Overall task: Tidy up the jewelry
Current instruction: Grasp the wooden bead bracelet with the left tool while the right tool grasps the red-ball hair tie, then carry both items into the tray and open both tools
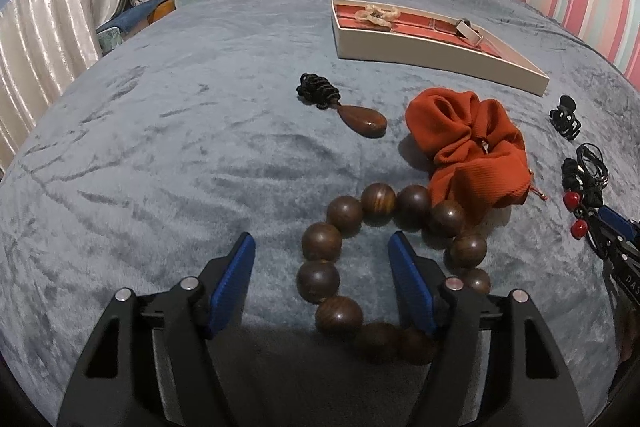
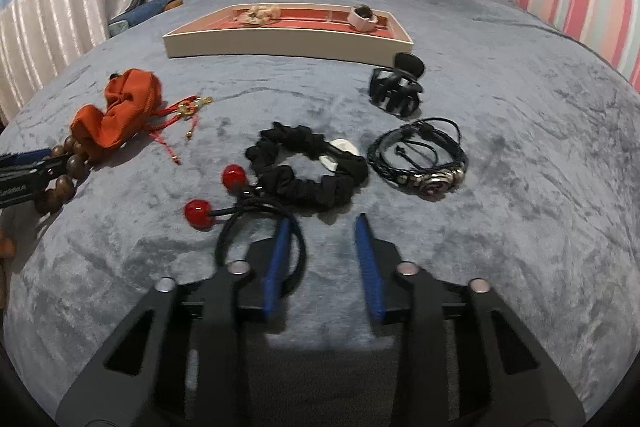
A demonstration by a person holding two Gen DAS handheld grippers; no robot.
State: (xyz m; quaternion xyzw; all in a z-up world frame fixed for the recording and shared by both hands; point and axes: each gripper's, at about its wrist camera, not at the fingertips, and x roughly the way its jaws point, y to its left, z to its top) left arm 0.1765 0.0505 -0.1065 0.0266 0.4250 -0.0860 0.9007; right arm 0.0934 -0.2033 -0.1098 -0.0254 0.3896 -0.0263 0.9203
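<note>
A grey-blue plush blanket covers the bed and carries everything. Far back on it lies the long cream tray with a red lining, holding a pale flower-shaped piece and a small pinkish piece. Nearer sits the rumpled orange pouch, its red tasselled cords trailing aside. Touching the pouch is the bracelet of big dark glossy wooden beads; the left gripper stands over it with blue pads apart, the bracelet's left side between them, unpressed. Beyond lies a wooden teardrop pendant on a black knotted cord. The right gripper, jaws narrowly apart, has its left pad inside the loop of a black hair tie with two red beads. Beyond are a black scrunchie, a black braided bracelet and a black claw clip.
</note>
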